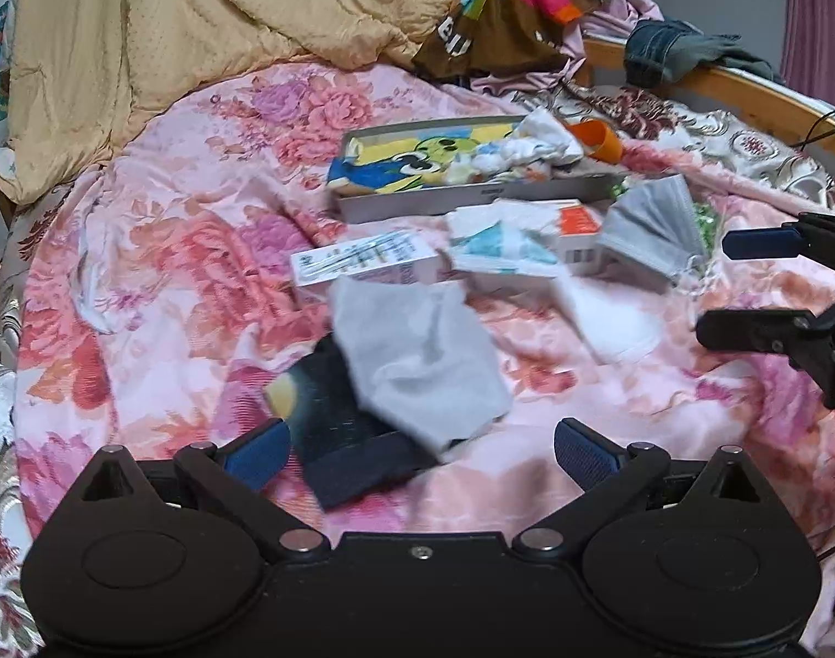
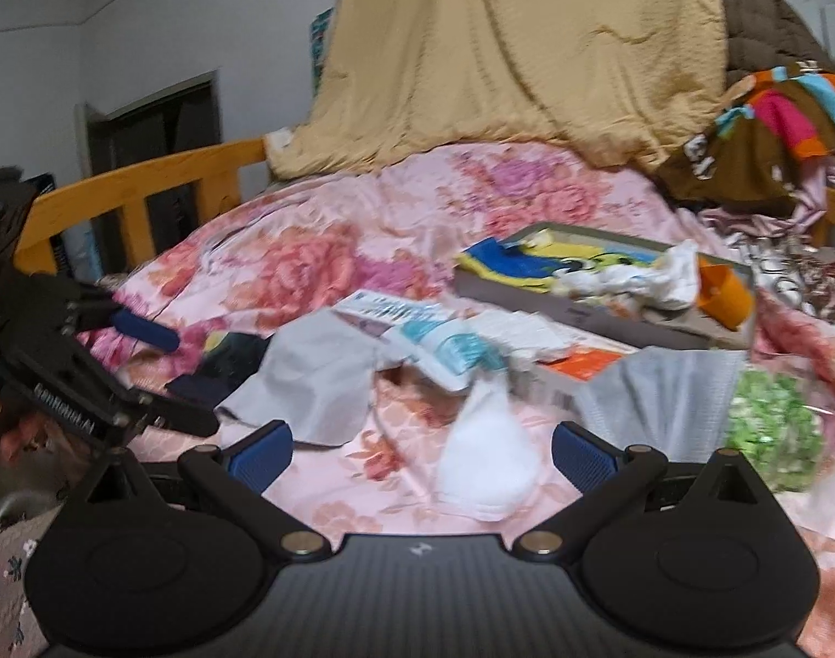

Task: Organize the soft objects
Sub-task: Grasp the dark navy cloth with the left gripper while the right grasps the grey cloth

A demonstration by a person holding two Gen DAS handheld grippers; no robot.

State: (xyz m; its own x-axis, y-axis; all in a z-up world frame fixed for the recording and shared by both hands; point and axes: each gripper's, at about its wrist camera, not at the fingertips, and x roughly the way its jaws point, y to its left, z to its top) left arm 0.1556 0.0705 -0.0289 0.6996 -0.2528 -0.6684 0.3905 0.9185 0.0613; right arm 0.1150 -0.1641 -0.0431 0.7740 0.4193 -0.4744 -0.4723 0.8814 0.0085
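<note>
A bed [image 1: 159,230] under a pink floral cover carries everything. A tan quilt [image 1: 159,27] is heaped along its far edge, and a pile of bright clothes [image 1: 516,5] fills the far right corner beside the wooden rail [image 1: 746,88]. A pair of jeans [image 1: 664,46] hangs over that rail.

Near the middle of the bed lies a shallow grey box [image 1: 450,200]. Inside it are a cartoon-print cloth [image 1: 412,159], a bunch of white cloth [image 1: 538,145] and an orange cup [image 1: 598,140] at its right end.

In front of the box the soft things are scattered. A grey cloth [image 1: 417,351] lies partly over a dark sock [image 1: 340,433], both just ahead of the left gripper [image 1: 420,452]. To their right is a white cloth [image 1: 609,323]; the right wrist view shows it directly between the fingers of the right gripper [image 2: 422,452]. A grey face mask [image 1: 648,230] lies toward the right edge, with a green crinkly bundle [image 2: 774,427] just beyond it. Between the box and the cloths sit a white carton [image 1: 362,263], a teal-and-white packet [image 1: 500,252] and a small box with an orange panel [image 1: 576,230], overlapping one another.

The left gripper's jaws are spread wide and hold nothing; the sock's cuff reaches in between them without touching either pad. The right gripper is likewise wide apart and empty, poised above the white cloth.
</note>
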